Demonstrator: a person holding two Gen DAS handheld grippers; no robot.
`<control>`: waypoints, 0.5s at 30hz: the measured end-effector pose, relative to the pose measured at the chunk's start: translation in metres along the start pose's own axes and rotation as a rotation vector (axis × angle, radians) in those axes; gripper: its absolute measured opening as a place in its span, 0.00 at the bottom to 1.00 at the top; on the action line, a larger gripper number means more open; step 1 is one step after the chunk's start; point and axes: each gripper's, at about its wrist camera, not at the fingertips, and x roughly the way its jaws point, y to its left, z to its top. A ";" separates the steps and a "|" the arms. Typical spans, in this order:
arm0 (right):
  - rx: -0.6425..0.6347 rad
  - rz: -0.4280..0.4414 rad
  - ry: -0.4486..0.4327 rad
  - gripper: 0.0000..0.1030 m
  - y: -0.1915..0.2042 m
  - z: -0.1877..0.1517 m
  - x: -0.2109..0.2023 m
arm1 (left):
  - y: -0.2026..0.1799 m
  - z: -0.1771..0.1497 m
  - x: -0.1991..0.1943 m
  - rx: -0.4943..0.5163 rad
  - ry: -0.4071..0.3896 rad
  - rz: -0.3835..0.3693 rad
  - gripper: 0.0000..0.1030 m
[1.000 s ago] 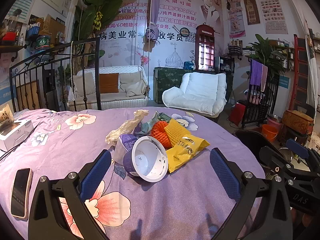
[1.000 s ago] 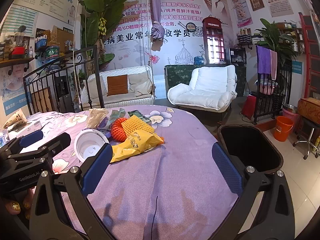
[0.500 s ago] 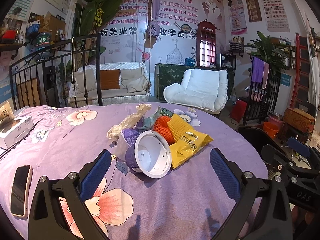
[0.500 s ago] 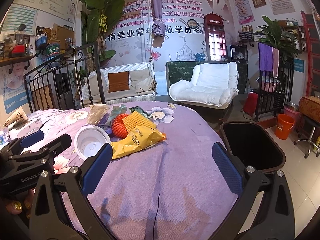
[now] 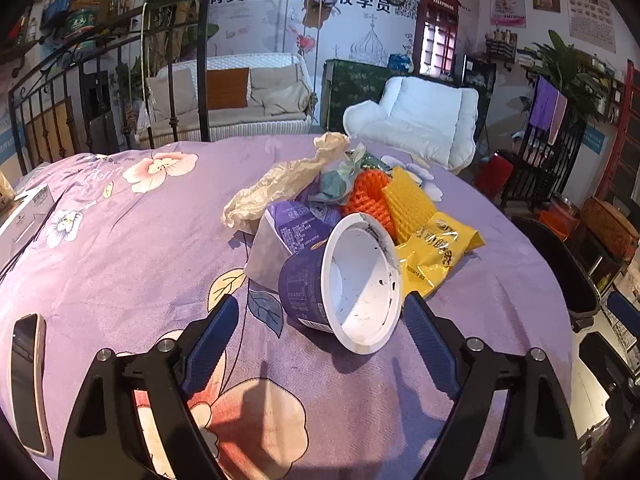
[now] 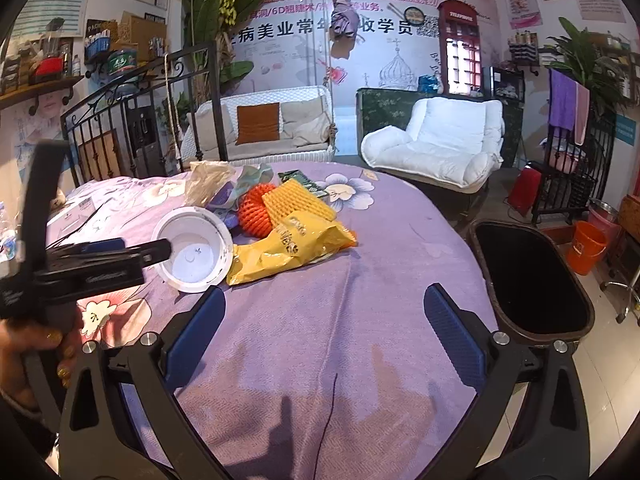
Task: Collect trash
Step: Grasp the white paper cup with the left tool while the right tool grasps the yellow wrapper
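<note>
The left gripper (image 5: 316,320) is closing in on the tipped purple cup (image 5: 340,280) at the near edge of the trash pile in mid-frame on the table (image 5: 120,240). Its jaws have just been narrowing, flanking the cup, pads apparently not yet pressing. The right gripper (image 6: 324,320) hangs wide open and empty. Next: squeeze, lift, carry to the black bin (image 6: 532,280) at right.

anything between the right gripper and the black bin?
Nothing. In the right wrist view, only bare purple tablecloth runs from the open right gripper to the table edge, where the black bin stands.
</note>
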 end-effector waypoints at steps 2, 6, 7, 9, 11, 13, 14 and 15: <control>-0.013 0.020 0.025 0.95 0.002 0.002 0.006 | 0.000 0.003 0.013 0.012 0.038 0.007 0.69; -0.032 0.058 0.075 0.95 0.004 0.005 0.020 | 0.007 0.003 0.028 -0.016 0.097 -0.003 0.52; -0.031 0.070 0.088 0.95 0.004 0.006 0.024 | 0.010 0.002 0.028 -0.029 0.104 -0.010 0.50; -0.027 0.092 0.120 0.95 0.004 0.009 0.034 | 0.015 0.000 0.028 -0.056 0.115 -0.025 0.34; -0.015 0.112 0.146 0.95 0.004 0.011 0.045 | 0.018 -0.002 0.027 -0.071 0.119 -0.021 0.28; 0.000 0.134 0.176 0.95 0.005 0.014 0.056 | 0.021 -0.004 0.027 -0.086 0.120 -0.015 0.18; 0.006 0.145 0.191 0.95 0.006 0.016 0.062 | 0.023 -0.005 0.027 -0.095 0.122 -0.015 0.13; 0.008 0.153 0.207 0.95 0.006 0.017 0.067 | 0.025 -0.005 0.027 -0.106 0.127 -0.018 0.10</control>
